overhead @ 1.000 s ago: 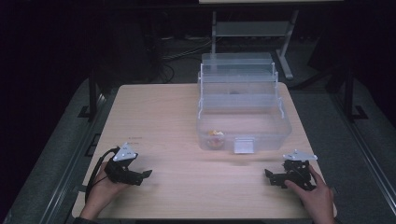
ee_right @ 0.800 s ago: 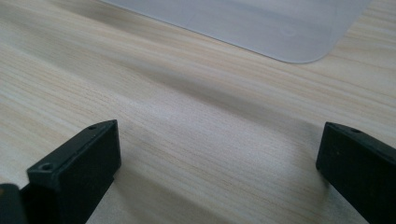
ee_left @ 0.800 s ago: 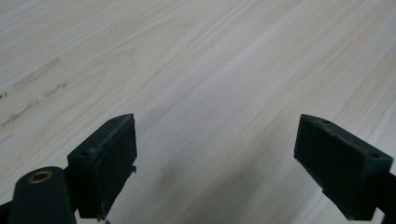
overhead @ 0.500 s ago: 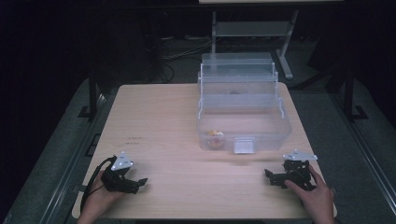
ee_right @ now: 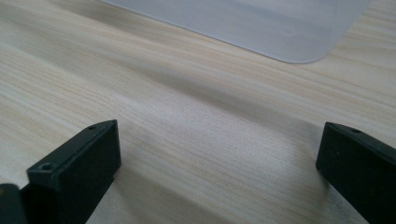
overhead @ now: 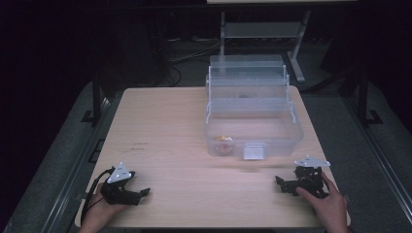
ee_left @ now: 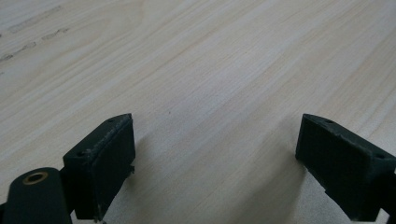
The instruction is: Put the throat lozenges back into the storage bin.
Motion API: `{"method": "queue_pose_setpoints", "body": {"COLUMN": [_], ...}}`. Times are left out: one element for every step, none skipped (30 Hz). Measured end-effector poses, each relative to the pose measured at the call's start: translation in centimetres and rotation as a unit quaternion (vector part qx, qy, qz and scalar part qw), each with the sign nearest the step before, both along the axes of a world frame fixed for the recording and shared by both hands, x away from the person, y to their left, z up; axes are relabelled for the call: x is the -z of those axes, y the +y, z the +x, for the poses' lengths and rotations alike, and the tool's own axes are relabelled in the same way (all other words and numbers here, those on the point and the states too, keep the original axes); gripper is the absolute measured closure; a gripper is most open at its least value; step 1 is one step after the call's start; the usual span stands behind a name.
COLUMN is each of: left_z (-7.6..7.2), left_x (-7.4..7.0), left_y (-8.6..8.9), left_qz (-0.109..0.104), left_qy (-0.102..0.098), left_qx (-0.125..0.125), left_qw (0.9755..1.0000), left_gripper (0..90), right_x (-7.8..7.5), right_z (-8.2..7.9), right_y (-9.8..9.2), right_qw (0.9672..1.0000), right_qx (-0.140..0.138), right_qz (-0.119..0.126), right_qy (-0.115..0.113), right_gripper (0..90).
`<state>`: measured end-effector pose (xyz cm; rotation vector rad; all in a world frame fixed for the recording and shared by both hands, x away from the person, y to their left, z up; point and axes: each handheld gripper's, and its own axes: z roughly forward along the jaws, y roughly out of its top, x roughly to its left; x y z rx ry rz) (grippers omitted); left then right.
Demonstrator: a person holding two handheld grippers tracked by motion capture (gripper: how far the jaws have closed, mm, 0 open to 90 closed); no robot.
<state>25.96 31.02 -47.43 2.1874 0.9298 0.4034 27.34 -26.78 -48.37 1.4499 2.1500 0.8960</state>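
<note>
High view — a light wooden bench carries a clear plastic storage box at its far right, with stepped tiers rising toward the far side. A small orange-and-white object lies inside the box's lowest compartment, at its near left corner, behind the clear front wall; what it is cannot be told. A white latch tab sits at the middle of the box's near wall. The left gripper rests on the bench at the near left corner, held in a hand, well apart from the box. The right gripper rests at the near right, held in a hand, near the box's front right corner and not touching it.

Left gripper view — two black jaws stand wide apart over bare wood grain, with nothing between them. The left gripper is spread open and empty.

Right gripper view — two black jaws stand wide apart, with bare bench between them. The right gripper is open and empty. The frosted rounded corner of the storage box lies beyond the jaws, on the far side.
</note>
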Motion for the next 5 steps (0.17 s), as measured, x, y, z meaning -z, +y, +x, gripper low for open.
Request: {"method": "queue_pose_setpoints", "body": {"left_z": [0.0,-0.01,-0.02,-0.02,-0.02], "left_x": [0.0,0.0,0.0,0.0,0.0], "left_y": [0.0,0.03,0.02,0.03,0.03], "left_qz": [0.0,0.0,0.0,0.0,0.0], "left_qy": [0.0,0.001,0.0,0.0,0.0], "left_qx": [0.0,0.0,0.0,0.0,0.0], "left_qw": [1.0,1.0,1.0,1.0,1.0], "left_gripper": [11.1,11.1,11.2,11.2,11.2], "right_x": [0.0,0.0,0.0,0.0,0.0], "right_z": [0.0,0.0,-0.01,0.0,0.0], "right_y": [0.0,0.0,0.0,0.0,0.0], "right_qw": [1.0,1.0,1.0,1.0,1.0], "right_qx": [0.0,0.0,0.0,0.0,0.0], "right_qz": [0.0,0.0,0.0,0.0,0.0], "right_qy": [0.0,0.0,0.0,0.0,0.0], "right_gripper": [0.0,0.0,0.0,0.0,0.0]}}
